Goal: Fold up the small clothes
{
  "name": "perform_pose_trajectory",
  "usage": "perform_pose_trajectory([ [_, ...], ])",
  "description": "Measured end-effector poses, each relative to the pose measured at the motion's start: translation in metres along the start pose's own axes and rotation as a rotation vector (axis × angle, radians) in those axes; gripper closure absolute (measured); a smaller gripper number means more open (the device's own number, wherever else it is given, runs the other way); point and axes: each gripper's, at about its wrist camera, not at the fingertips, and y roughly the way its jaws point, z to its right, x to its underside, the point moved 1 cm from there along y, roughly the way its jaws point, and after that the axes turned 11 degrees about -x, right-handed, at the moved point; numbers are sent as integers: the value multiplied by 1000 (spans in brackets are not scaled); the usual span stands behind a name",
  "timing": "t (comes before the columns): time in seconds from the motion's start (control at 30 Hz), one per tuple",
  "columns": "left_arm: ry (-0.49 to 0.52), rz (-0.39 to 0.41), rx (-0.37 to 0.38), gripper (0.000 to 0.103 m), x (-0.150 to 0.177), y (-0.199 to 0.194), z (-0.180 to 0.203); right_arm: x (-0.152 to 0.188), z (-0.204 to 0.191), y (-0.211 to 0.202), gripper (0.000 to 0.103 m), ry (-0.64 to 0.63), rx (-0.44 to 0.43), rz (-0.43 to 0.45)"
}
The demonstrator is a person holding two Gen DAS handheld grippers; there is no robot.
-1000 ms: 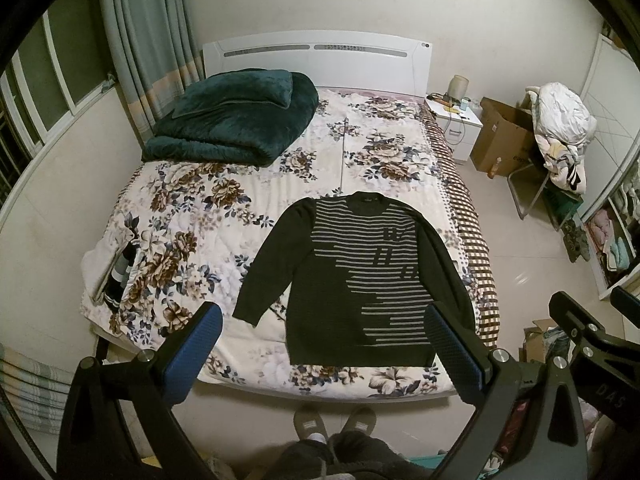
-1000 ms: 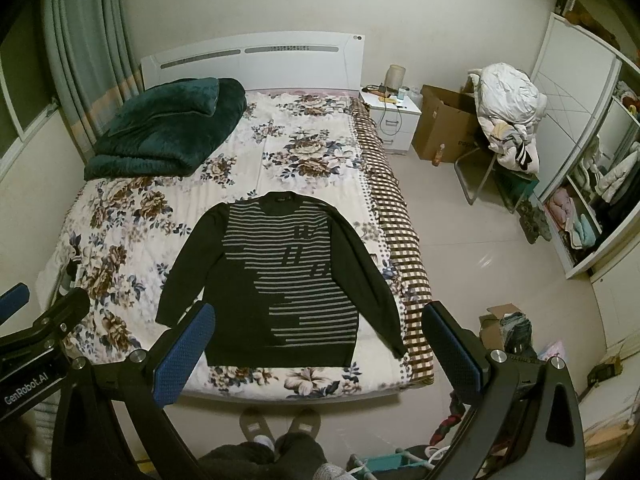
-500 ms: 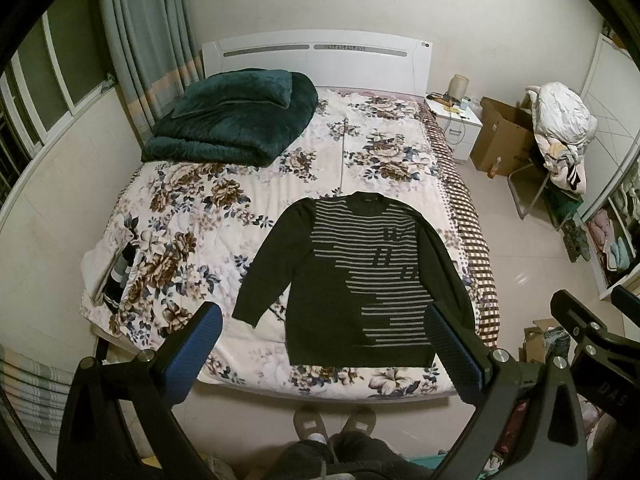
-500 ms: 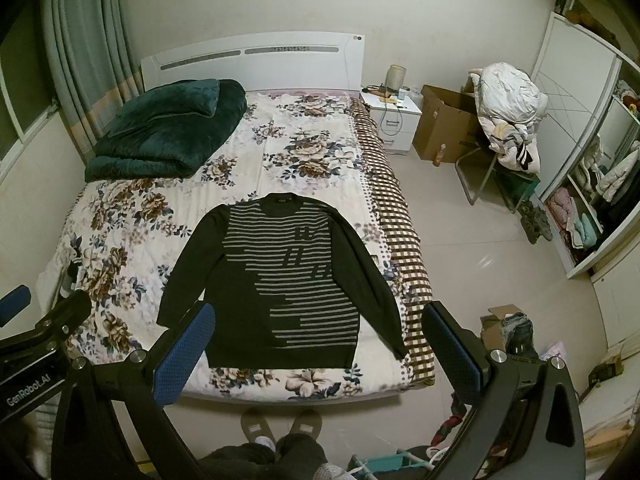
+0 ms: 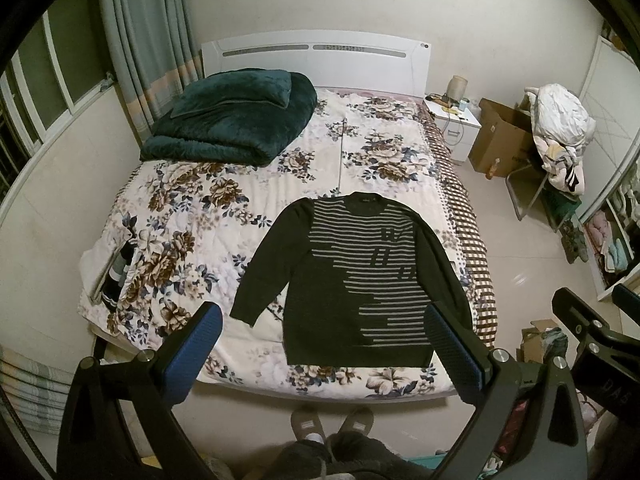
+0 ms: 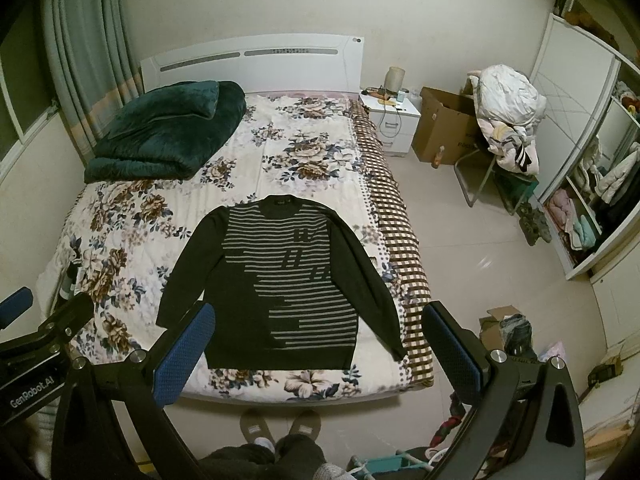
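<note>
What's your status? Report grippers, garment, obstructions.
Left gripper and right gripper both open, held high, holding nothing. Striped sweater flat on bed, sleeves out, unfolded. Nothing on it; green blanket far off by headboard.

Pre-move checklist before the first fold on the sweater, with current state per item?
1. Sweater laid flat, front up, on the bed: ok.
2. Both sleeves spread clear of the body: ok.
3. Left gripper open and empty: ok.
4. Right gripper open and empty: ok.
5. Grippers down at the fabric: not ok, both are held above the foot of the bed.
6. Fold space free: ok, the green blanket lies up by the headboard, apart from the sweater.
</note>
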Motion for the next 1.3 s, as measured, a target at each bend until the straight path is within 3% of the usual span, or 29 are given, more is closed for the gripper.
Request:
perform_pose_trajectory([
  [0.57, -1, 2, 1, 0, 0, 0, 0, 4, -1, -3, 0, 0, -1, 1],
  [0.93, 2, 30, -28, 0, -7, 6, 10, -13, 2, 11, 0, 31, -6, -15],
  [1.03, 6, 37, -41, 0, -28, 22, 22, -29, 8, 29, 0, 67, -3, -31],
  [1.1, 17, 46, -64, 0, -38, 39, 25, -19, 13, 51, 0, 85, 12, -46],
  [1.3, 56, 53, -94, 0, -33, 108, 38, -14, 49, 130, 0, 186, 64, -106],
])
